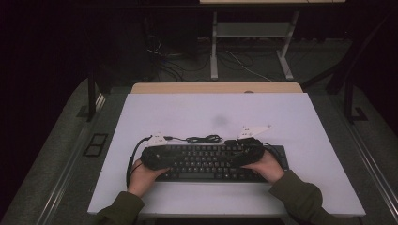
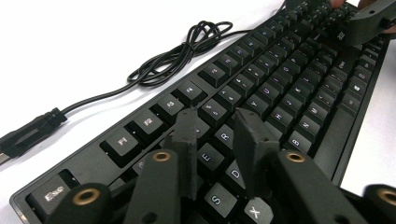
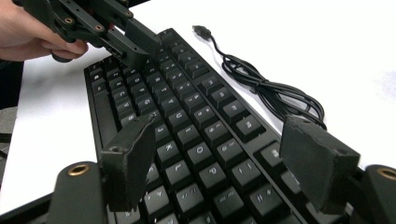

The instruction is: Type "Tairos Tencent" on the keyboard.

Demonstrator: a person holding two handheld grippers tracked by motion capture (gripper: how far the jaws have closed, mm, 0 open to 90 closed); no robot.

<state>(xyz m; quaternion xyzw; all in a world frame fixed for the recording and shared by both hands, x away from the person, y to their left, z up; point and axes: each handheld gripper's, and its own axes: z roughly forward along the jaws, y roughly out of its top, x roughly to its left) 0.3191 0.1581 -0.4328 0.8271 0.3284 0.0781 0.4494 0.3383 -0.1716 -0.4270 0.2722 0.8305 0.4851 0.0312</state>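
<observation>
Black full-size keyboard [image 1: 213, 161] laid flat near front edge of white table [image 1: 281, 122], coiled black cable [image 1: 204, 138] behind. Left gripper [image 2: 217, 126] narrowed over E/R keys, nothing clamped. Right gripper [image 3: 224, 154] spread wide above O/P keys. Key-pressing judged underway; precise descent onto single keycap needed next.

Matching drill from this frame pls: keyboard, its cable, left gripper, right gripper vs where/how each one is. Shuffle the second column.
Things:
1. keyboard
2. cable
3. left gripper
4. right gripper

Places or states:
A. jaws wide apart over the keys, nothing between them
B. lies flat near the white table's front edge
C. jaws narrow, tips over the letter keys by R and E
D. loosely coiled on the table behind the function-key row

Pairs: 1-B, 2-D, 3-C, 4-A
</observation>
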